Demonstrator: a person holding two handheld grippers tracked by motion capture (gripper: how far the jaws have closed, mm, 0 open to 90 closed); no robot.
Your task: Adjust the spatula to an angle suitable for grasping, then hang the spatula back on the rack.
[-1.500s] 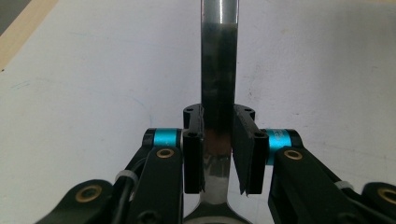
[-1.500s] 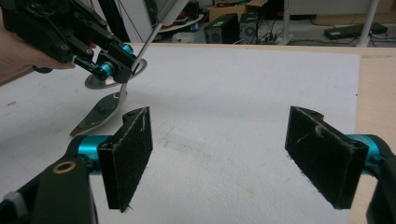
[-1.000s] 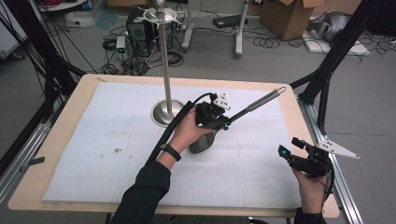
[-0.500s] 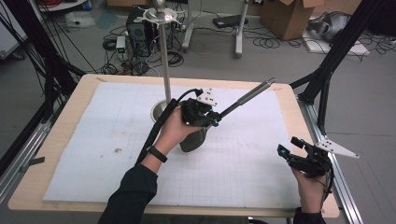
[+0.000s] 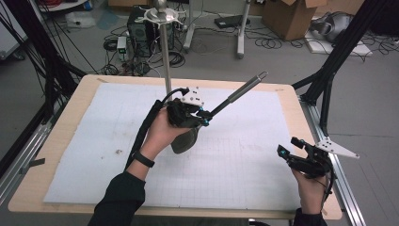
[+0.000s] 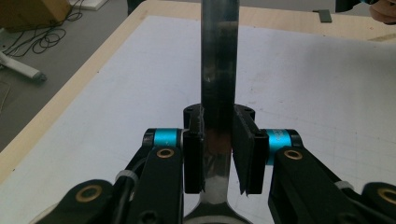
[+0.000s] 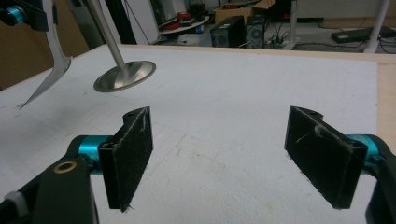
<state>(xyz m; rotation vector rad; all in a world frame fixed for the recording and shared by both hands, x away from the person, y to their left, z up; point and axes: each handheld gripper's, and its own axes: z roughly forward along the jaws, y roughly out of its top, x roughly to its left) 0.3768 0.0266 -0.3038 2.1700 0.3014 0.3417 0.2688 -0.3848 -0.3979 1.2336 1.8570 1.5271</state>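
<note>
One utensil, a spatula-like tool [image 5: 221,104], is clenched in your left gripper [image 5: 200,117], its fingers [image 6: 194,154] tight on the neck. It hangs clear of the table [image 5: 70,117], its long handle pointing up toward the far right corner, blade down. The hanging stand [image 5: 163,52] lies just left of it, nearer this hand. Your right gripper [image 5: 294,155] rests released, well apart.

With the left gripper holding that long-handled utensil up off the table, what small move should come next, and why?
Probably carry it a bit further toward the stand's top. The left gripper is clamped on the spatula, lifted clear of the mat, its ring end pointing up and away. The stand has hooks at its top, and the right gripper rests open and idle.
</note>
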